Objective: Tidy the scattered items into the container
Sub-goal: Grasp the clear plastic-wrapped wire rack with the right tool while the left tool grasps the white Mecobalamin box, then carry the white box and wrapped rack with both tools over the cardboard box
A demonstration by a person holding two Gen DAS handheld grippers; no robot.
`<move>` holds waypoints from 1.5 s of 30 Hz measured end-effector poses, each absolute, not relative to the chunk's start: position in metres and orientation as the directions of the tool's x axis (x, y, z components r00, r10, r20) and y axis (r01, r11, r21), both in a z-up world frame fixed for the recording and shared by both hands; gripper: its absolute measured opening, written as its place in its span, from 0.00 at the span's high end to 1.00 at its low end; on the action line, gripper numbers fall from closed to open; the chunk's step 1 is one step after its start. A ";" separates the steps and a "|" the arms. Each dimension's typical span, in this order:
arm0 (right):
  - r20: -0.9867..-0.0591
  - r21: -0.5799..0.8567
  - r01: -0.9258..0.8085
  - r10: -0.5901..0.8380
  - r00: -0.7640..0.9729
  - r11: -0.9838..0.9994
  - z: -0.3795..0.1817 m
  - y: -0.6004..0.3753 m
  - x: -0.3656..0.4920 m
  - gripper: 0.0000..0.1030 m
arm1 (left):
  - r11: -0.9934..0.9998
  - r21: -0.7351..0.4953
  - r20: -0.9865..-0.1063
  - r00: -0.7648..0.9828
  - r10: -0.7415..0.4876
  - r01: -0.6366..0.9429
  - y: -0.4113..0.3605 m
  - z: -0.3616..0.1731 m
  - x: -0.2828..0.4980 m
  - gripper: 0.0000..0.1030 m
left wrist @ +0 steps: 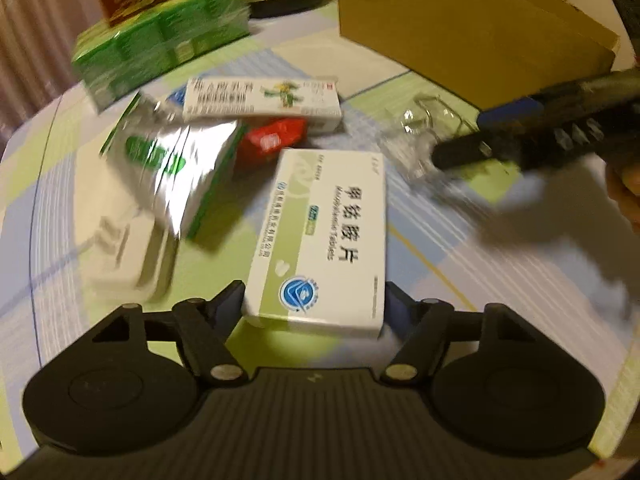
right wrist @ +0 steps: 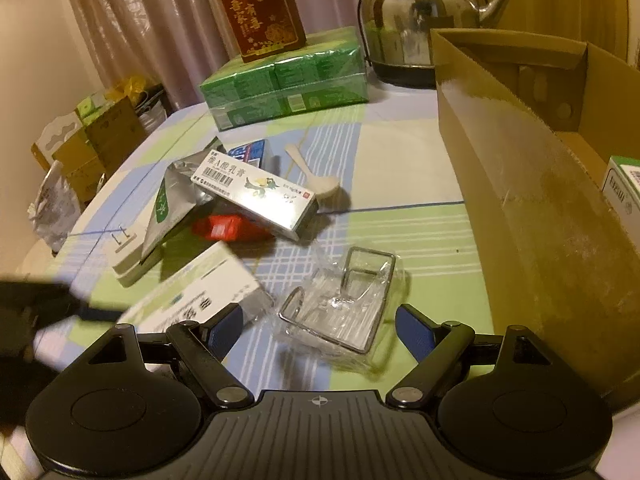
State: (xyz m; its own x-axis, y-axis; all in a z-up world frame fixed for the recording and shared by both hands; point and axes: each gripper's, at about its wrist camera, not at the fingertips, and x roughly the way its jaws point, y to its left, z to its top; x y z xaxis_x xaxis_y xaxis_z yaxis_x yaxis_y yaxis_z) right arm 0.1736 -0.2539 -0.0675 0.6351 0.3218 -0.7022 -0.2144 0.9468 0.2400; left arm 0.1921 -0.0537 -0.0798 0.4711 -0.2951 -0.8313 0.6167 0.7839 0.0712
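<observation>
My left gripper (left wrist: 313, 302) is shut on a white and green tablet box (left wrist: 324, 236), which it holds at the near end; that box shows tilted in the right wrist view (right wrist: 192, 292). My right gripper (right wrist: 320, 326) stands open over a clear packet with a metal wire rack (right wrist: 340, 296), its pads apart from it. Scattered behind are a long white ointment box (right wrist: 256, 192), a silver foil pouch (right wrist: 176, 196), a red packet (right wrist: 228, 228), a flat white box (right wrist: 128, 256) and a plastic spoon (right wrist: 316, 176). The open cardboard container (right wrist: 520, 200) stands to the right.
A green wrapped pack (right wrist: 284, 80) with a red carton (right wrist: 260, 12) on top sits at the back, beside a steel kettle (right wrist: 420, 20). A white and green box (right wrist: 624, 188) lies inside the container. The table's curved edge runs along the left, with cartons (right wrist: 100, 136) beyond.
</observation>
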 end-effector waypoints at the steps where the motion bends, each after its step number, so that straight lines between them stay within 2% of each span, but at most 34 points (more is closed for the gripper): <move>1: -0.704 0.237 -0.205 0.313 0.637 0.950 -0.068 -0.252 0.175 0.22 | 0.792 0.062 -0.835 0.466 -0.292 0.607 -0.053 -0.079 0.185 0.35; 5: -0.707 0.254 -0.157 0.294 0.643 0.954 -0.069 -0.249 0.181 0.22 | 0.832 0.039 -0.833 0.478 -0.278 0.553 -0.051 -0.078 0.167 0.35; 8: -0.724 0.262 -0.120 0.277 0.631 0.958 -0.072 -0.247 0.187 0.22 | 0.847 0.026 -0.826 0.489 -0.281 0.530 -0.050 -0.075 0.164 0.28; 10: -0.732 0.251 -0.103 0.259 0.630 0.962 -0.073 -0.247 0.189 0.23 | 0.854 0.021 -0.820 0.498 -0.283 0.519 -0.049 -0.074 0.163 0.27; 12: -0.742 0.232 -0.096 0.240 0.625 0.968 -0.076 -0.246 0.191 0.42 | 0.856 0.017 -0.815 0.503 -0.287 0.516 -0.050 -0.071 0.163 0.24; 16: -0.741 0.207 -0.124 0.238 0.628 0.971 -0.078 -0.248 0.190 0.46 | 0.858 0.018 -0.807 0.514 -0.291 0.514 -0.051 -0.067 0.166 0.21; 17: -0.742 0.204 -0.132 0.242 0.625 0.970 -0.078 -0.249 0.189 0.53 | 0.860 0.017 -0.805 0.517 -0.291 0.511 -0.051 -0.067 0.169 0.20; 30: -0.763 0.133 -0.296 0.289 0.578 0.946 -0.074 -0.262 0.146 0.53 | 0.829 0.035 -0.816 0.495 -0.299 0.559 -0.061 -0.075 0.181 0.20; 32: -0.760 0.123 -0.292 0.279 0.587 0.948 -0.075 -0.262 0.140 0.50 | 0.831 0.041 -0.814 0.501 -0.294 0.555 -0.062 -0.076 0.182 0.21; 34: -0.757 0.129 -0.280 0.277 0.592 0.951 -0.075 -0.260 0.137 0.42 | 0.837 0.044 -0.813 0.507 -0.287 0.545 -0.063 -0.077 0.183 0.27; 36: -0.754 0.150 -0.267 0.285 0.592 0.952 -0.074 -0.258 0.135 0.30 | 0.847 0.043 -0.816 0.508 -0.276 0.529 -0.063 -0.077 0.184 0.34; 45: -0.747 0.245 -0.094 0.250 0.616 0.965 -0.069 -0.252 0.149 0.12 | 0.916 0.063 -0.838 0.520 -0.167 0.396 -0.051 -0.073 0.156 0.35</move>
